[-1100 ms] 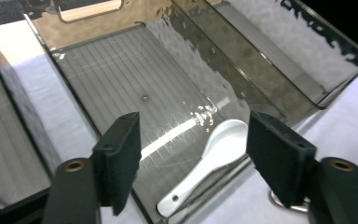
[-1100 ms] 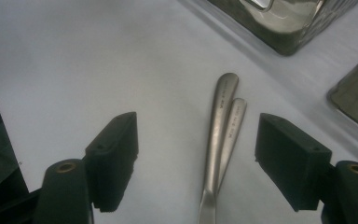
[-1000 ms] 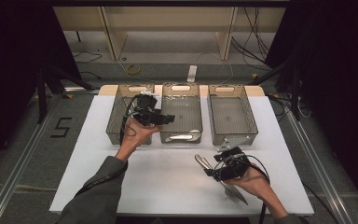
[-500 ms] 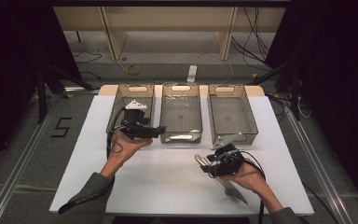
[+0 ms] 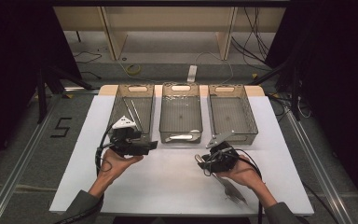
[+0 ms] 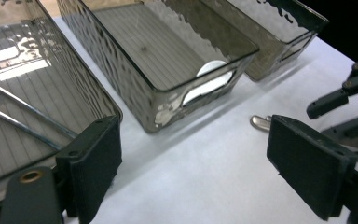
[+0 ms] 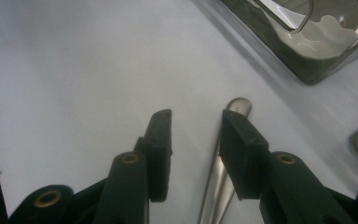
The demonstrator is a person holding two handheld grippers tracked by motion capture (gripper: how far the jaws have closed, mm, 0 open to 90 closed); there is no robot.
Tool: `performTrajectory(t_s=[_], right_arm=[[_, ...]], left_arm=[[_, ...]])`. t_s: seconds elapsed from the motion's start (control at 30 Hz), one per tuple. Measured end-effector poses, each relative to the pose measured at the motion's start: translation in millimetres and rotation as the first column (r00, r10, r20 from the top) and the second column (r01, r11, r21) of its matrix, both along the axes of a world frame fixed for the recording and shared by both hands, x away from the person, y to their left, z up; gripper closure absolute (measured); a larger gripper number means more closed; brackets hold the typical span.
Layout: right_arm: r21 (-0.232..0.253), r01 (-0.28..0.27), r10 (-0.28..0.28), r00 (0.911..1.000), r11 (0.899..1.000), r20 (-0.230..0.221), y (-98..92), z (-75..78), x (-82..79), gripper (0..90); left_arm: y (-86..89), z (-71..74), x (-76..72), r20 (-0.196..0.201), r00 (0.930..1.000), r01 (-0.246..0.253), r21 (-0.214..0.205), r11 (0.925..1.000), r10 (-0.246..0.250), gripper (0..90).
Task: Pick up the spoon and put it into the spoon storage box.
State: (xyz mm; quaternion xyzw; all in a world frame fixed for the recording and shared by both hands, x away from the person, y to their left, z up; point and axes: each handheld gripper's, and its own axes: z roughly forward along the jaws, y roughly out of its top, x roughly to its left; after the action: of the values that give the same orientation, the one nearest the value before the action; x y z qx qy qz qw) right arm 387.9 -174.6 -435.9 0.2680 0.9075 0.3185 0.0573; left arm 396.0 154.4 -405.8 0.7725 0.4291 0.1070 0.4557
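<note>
The metal utensil [image 7: 219, 186] lies flat on the white tabletop [image 5: 168, 186], its handle between the jaws of the right claw [image 7: 196, 140], which have just been closing without pressing it yet. It looks stiff, thin and slippery, so I would take it across the narrow handle. The left claw [image 6: 193, 163] stands wide apart, holding nothing.

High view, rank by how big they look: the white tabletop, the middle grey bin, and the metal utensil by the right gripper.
1. White tabletop, largest by far.
2. Middle grey bin.
3. Metal utensil, smallest, though the right gripper and hand cover part of it.

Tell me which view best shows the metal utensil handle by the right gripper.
The right gripper view: the handle runs up between the jaws of the right gripper. The left gripper view catches its tip; the high view shows it small.
</note>
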Motion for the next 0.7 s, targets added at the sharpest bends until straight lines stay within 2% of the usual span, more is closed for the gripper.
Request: performTrajectory(t_s=[0.3,0.4,0.57,0.7], right_arm=[[-0.022,-0.012,0.012,0.9999,1.000,-0.009,2.7,-4.5,5.0,74.0],[-0.036,-0.021,0.021,0.9997,0.999,-0.010,4.1,-6.4,6.7,77.2],[-0.058,-0.033,0.032,0.9994,0.998,-0.013,6.9,-8.9,8.8,82.3],[-0.068,-0.035,0.034,0.9993,0.997,-0.017,10.3,-10.6,11.1,88.3]], left_arm=[[3.3,-4.2,-18.6,0.034,0.9990,0.030,-0.034,0.9990,-0.029,16.8],[4.2,-7.2,-24.3,0.044,0.9982,0.043,-0.027,0.9987,-0.042,16.8],[8.1,-9.3,-32.7,0.065,0.9972,0.038,-0.033,0.9987,-0.036,16.5],[11.2,-10.5,-37.9,0.080,0.9961,0.040,-0.021,0.9990,-0.038,16.1]])
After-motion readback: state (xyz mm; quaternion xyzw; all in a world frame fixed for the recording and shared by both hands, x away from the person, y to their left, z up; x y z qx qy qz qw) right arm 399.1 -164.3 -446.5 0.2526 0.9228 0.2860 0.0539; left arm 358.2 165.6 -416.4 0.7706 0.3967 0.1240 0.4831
